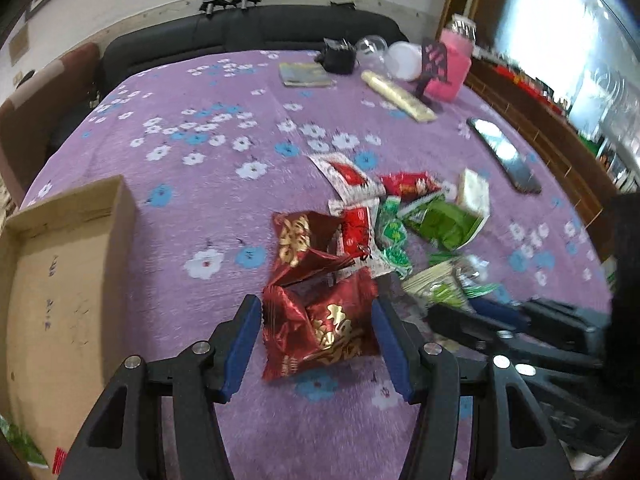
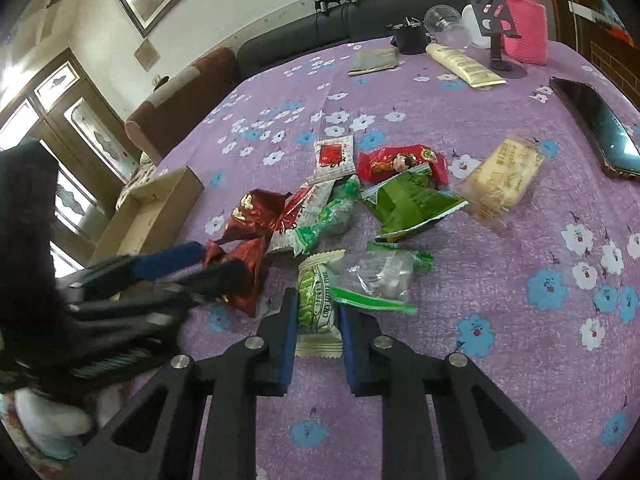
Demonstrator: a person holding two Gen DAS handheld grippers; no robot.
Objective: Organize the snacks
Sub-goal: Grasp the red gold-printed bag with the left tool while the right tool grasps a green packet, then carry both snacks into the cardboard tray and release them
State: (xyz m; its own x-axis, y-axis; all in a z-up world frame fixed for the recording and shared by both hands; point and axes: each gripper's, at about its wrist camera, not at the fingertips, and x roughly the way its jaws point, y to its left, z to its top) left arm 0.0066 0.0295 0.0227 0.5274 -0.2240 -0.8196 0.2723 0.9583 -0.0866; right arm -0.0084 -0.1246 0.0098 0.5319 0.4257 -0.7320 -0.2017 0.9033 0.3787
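Observation:
A pile of snack packets lies on the purple floral tablecloth [image 1: 192,120]. My left gripper [image 1: 318,316] is closed around a dark red foil packet with gold lettering [image 1: 324,328], its blue pads touching both sides. A second red foil packet [image 1: 304,246] lies just beyond it. My right gripper [image 2: 318,308] is shut on a green-and-cream wrapped snack [image 2: 318,304]. Next to it lie a clear bag with green edge [image 2: 380,276], a green packet [image 2: 408,204], a red packet [image 2: 400,162] and a yellow cracker pack [image 2: 502,178]. The left gripper shows in the right wrist view [image 2: 224,264].
An open cardboard box [image 1: 60,280] stands at the left; it also shows in the right wrist view [image 2: 152,212]. A phone [image 1: 504,154] lies at the right. A pink jar [image 1: 452,64], a cream tube [image 1: 396,96], cups and a black stand crowd the far edge. A sofa is behind.

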